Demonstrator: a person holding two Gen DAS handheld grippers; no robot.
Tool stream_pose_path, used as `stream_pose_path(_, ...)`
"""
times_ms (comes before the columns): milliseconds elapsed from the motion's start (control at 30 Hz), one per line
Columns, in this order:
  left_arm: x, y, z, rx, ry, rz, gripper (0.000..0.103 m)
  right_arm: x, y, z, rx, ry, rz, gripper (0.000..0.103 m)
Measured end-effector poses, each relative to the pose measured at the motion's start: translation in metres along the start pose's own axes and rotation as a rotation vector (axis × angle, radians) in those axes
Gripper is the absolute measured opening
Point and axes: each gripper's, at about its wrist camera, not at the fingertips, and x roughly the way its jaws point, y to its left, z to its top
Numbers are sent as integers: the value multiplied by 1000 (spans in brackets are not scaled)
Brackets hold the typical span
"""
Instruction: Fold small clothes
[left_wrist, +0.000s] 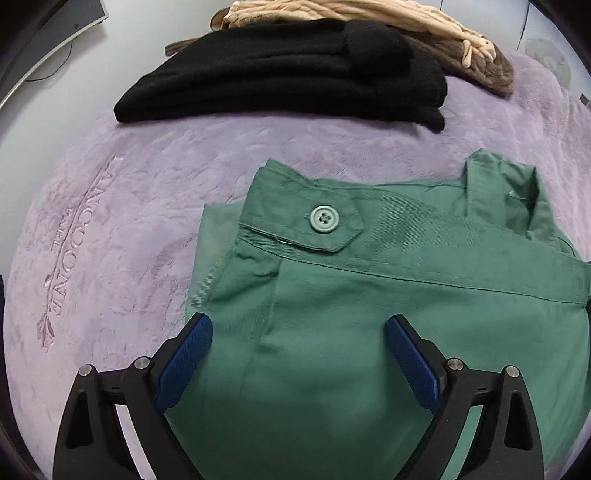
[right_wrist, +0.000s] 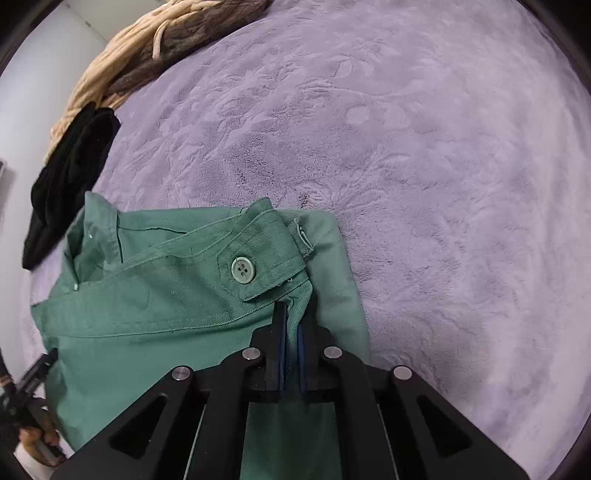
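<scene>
While I work the rig remotely, here's the scene left to right. In the left wrist view, my left gripper (left_wrist: 297, 328) hangs over the green garment (left_wrist: 332, 314) w/ its jaws spread wide, nothing between the blue pads (left_wrist: 184, 365); cloth lies beneath them, but I can't tell if they touch it. The garment lies partly folded on a purple blanket (left_wrist: 129, 229), its waistband tab and button (left_wrist: 325, 219) facing up. Beyond it sit a folded black knit (left_wrist: 277, 74) and a tan-and-brown knit (left_wrist: 424, 33), well apart from the green piece.

In the right wrist view, my right gripper (right_wrist: 291, 325) is clamped on a fold of green cloth just below the button tab, near the garment's right edge.

Risks, as I judge them: the right pinch looks narrow and may hold only the top layer, so a lift could peel the layers apart, undoing the fold. The plush blanket may drag the lower layer. W/ the left jaws empty, pulling from one side could skew the piece.

Hard to see: the garment's near end is cut off by both grippers, so its full shape is unclear. How many layers sit in the right pinch is hidden. A person's hand (right_wrist: 37, 435) shows only partly at the far left edge.
</scene>
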Motion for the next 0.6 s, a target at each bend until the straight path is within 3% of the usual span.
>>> stream_pose_path(33,3,2,-1,-1,-1,6,97,-2,-3,-1,5,-11,8,11)
stream_pose_path(67,4,5,-2,1,-2,25,97,-6,-5,-3,10,-18,1,23)
stream_pose_path(133,2,14,-3,-6,-1,49,97,-20,-7,-6,33,-34,-31,31)
stream_pose_path(267,-14,45,0,-62,0,67,97,-54,-3,-22,24,-74,-2,31)
stream_pose_path(400,-24,63,16,-63,-25,3,97,-64,6,-39,11,-60,20,31)
stream_pose_path(500,-4,58,32,-64,46,-74,94,-60,14,-50,21,-46,44,31)
stream_pose_path(533,3,55,34,-74,71,-99,66,-60,17,-54,19,-39,47,31)
stream_pose_path(567,11,51,34,-78,112,-133,31,-59,21,-56,18,-35,53,31)
stream_pose_path(600,13,48,32,-76,123,-117,23,-60,24,-59,16,-32,61,31)
